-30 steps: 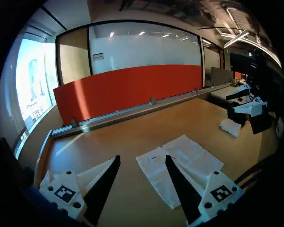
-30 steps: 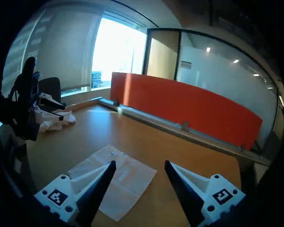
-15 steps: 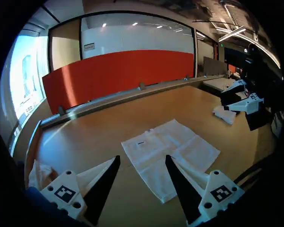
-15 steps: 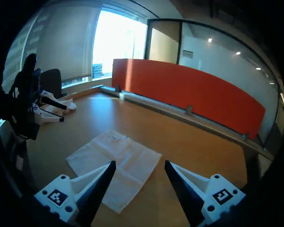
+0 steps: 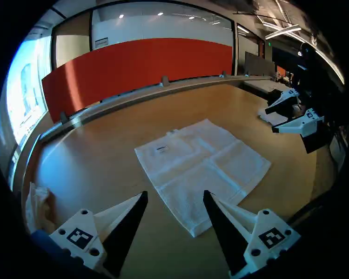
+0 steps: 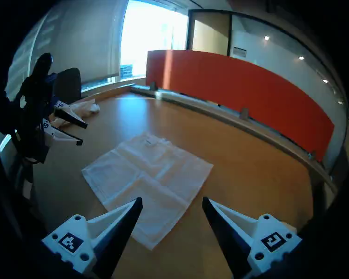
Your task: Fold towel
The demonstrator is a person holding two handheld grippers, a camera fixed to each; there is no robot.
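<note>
On a wooden worktop (image 5: pixel 104 153), a white towel (image 5: pixel 200 167) lies flat; the left gripper (image 5: pixel 174 200) and right gripper (image 6: pixel 172 204) hover near, jaws apart.

A white towel (image 5: pixel 200 165) lies spread open in a single flat layer on the wooden surface (image 5: pixel 104 153), roughly square and turned so that one corner points toward the near edge in the left gripper view. Two faint crease lines cross at its middle and divide it into quarters. A small tag (image 5: pixel 161 149) sits near its far edge.
</note>
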